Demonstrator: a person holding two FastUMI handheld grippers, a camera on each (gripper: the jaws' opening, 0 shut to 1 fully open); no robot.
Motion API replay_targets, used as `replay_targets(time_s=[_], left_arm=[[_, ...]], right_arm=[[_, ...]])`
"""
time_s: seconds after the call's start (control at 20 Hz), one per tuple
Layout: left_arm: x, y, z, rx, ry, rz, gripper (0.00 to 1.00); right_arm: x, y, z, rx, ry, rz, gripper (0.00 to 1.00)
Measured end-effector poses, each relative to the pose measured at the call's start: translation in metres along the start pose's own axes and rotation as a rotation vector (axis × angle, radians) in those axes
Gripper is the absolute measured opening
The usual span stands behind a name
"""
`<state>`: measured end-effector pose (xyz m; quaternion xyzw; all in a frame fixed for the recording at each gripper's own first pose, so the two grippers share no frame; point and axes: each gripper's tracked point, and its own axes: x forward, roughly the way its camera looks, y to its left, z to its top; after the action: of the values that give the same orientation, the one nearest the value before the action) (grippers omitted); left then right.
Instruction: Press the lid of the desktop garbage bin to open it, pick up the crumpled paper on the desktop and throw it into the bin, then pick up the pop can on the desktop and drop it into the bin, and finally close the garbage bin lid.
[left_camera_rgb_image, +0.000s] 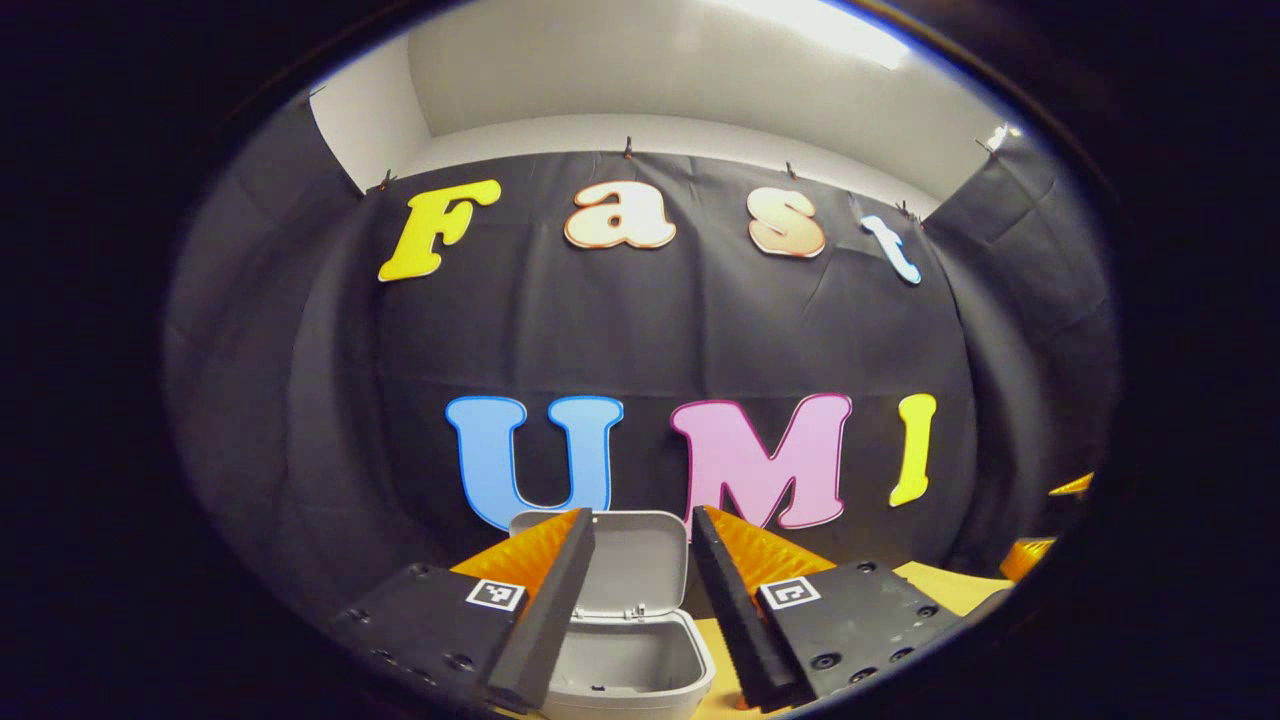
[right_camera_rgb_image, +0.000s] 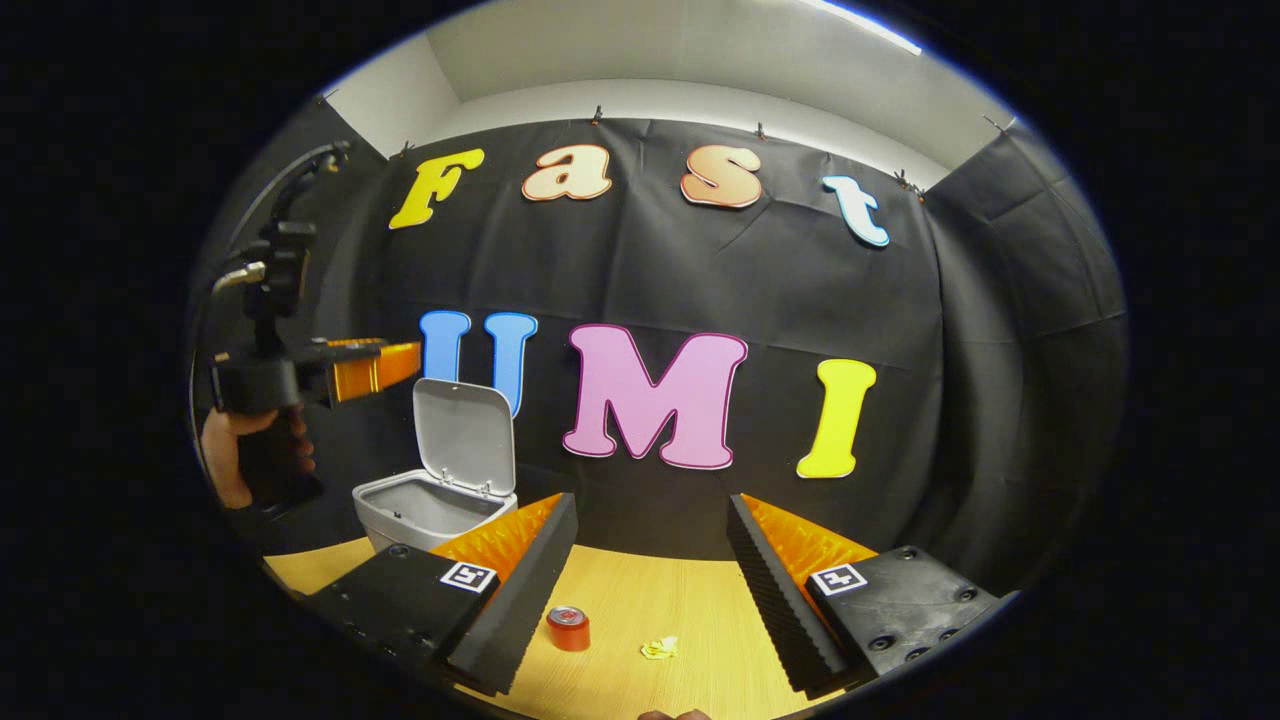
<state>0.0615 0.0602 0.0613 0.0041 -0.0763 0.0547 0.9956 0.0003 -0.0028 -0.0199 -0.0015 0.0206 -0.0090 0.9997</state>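
Note:
A small grey garbage bin (left_camera_rgb_image: 628, 660) stands on the wooden desktop with its lid (left_camera_rgb_image: 630, 560) swung up and open. My left gripper (left_camera_rgb_image: 640, 570) hangs open above and in front of the bin, nothing between its fingers. In the right gripper view the same bin (right_camera_rgb_image: 430, 510) sits at the left, its lid (right_camera_rgb_image: 465, 435) upright. A red pop can (right_camera_rgb_image: 568, 628) stands on the desktop, and a small yellowish crumpled paper (right_camera_rgb_image: 660, 648) lies just right of it. My right gripper (right_camera_rgb_image: 650, 560) is open above both. The left gripper (right_camera_rgb_image: 375, 368) is above the bin, held by a hand (right_camera_rgb_image: 235, 460).
The wooden desktop (right_camera_rgb_image: 640, 590) runs back to the black cloth wall just behind the bin. Part of the other gripper (left_camera_rgb_image: 1040, 550) shows at the right edge of the left gripper view. A fingertip (right_camera_rgb_image: 675, 714) shows at the bottom edge of the right gripper view.

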Motion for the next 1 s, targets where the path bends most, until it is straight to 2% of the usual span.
replay_targets(time_s=[0.1,0.15,0.2,0.25,0.5,0.75,1.0], left_arm=[[-0.013,-0.009,0.012,0.004,-0.028,-0.016,0.75],[-0.019,-0.015,0.014,0.006,-0.025,-0.032,0.82],[-0.025,-0.02,0.014,0.005,-0.018,-0.042,0.95],[-0.031,-0.026,0.013,-0.002,-0.011,-0.051,0.99],[-0.064,-0.042,-0.011,-0.062,0.063,-0.054,0.99],[-0.084,-0.037,-0.053,-0.026,0.179,-0.039,1.0],[-0.091,-0.028,-0.072,-0.025,0.23,-0.009,0.99]], right_arm=[[-0.001,-0.002,0.0,-0.002,0.0,-0.007,0.98],[-0.001,-0.004,0.0,-0.004,0.0,-0.013,0.98],[-0.002,-0.005,-0.002,-0.006,0.002,-0.016,0.98],[-0.001,-0.006,-0.002,-0.004,0.005,-0.017,0.98],[0.0,-0.009,-0.013,-0.009,0.043,-0.018,0.98],[0.008,-0.014,-0.036,-0.011,0.112,-0.024,0.98],[0.029,-0.018,-0.071,-0.053,0.211,-0.008,0.98]])
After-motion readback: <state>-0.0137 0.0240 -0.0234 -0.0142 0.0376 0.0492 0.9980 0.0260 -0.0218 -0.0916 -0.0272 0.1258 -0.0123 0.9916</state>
